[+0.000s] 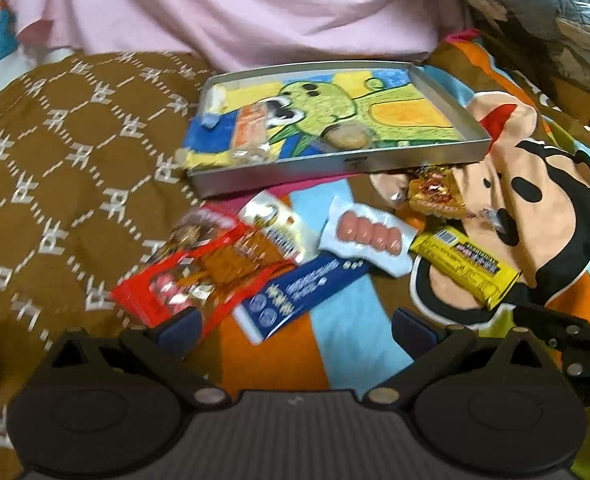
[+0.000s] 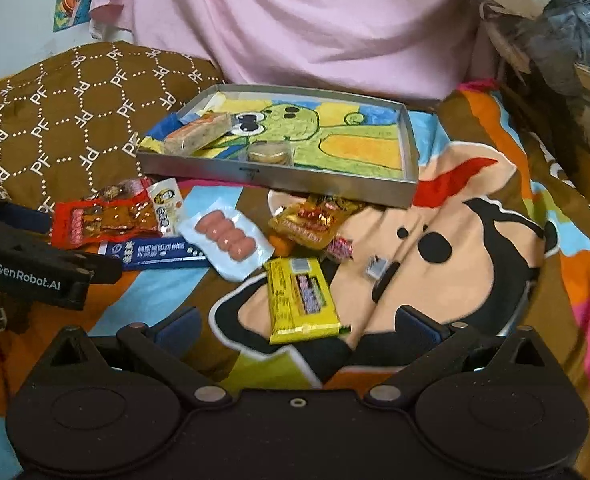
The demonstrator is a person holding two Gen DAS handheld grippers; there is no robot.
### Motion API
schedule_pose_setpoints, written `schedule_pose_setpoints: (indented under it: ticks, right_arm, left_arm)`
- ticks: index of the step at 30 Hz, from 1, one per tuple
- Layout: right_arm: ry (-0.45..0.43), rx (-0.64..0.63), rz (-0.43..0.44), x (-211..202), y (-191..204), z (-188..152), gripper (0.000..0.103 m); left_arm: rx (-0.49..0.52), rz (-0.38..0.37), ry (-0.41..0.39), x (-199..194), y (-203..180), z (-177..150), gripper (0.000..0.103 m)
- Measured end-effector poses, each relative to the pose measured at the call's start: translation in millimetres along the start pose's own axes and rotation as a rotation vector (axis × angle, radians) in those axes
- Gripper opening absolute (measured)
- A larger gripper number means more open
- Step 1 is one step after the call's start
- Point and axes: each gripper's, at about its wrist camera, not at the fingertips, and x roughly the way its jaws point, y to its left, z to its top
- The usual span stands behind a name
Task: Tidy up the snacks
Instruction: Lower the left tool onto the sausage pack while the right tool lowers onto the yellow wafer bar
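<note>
A shallow metal tray (image 1: 279,176) (image 2: 409,148) with a green cartoon lining lies on the bed and holds a wrapped bar (image 2: 199,134) and a round gold snack (image 2: 269,154). Loose snacks lie in front of it: a red packet (image 1: 191,280) (image 2: 103,220), a blue strip pack (image 1: 299,296) (image 2: 155,256), a sausage pack (image 1: 369,236) (image 2: 225,238), a yellow bar (image 1: 463,266) (image 2: 301,300) and a gold packet (image 1: 435,194) (image 2: 315,220). My left gripper (image 1: 295,324) is open above the blue strip pack. My right gripper (image 2: 297,328) is open just before the yellow bar.
A cartoon blanket (image 2: 455,240) covers the bed. A brown patterned pillow (image 1: 67,152) lies at the left, pink cloth (image 2: 315,20) behind the tray, plastic-wrapped bundles (image 2: 555,40) at the right. Small wrapped candies (image 2: 377,266) lie right of the yellow bar.
</note>
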Motion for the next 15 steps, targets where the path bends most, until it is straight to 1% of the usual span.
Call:
schedule_pose_setpoints:
  ticks: [5, 8, 12, 15]
  right_arm:
    - [-0.019, -0.031, 0.013, 16.6, 0.7, -1.7, 0.102]
    - [-0.009, -0.052, 0.028, 25.4, 3.1, -2.9, 0.102]
    - [0.007, -0.054, 0.024, 36.3, 3.1, -4.2, 0.102]
    - [0.022, -0.049, 0.017, 43.5, 1.7, -5.2, 0.102]
  left_arm:
    - [0.046, -0.033, 0.001, 17.2, -9.0, 14.6, 0.103]
    - [0.065, -0.049, 0.006, 26.4, -13.6, 20.3, 0.103]
    - [0.095, -0.072, 0.009, 38.5, -19.2, 26.8, 0.103]
    - [0.135, -0.106, 0.011, 50.0, -23.9, 32.9, 0.103]
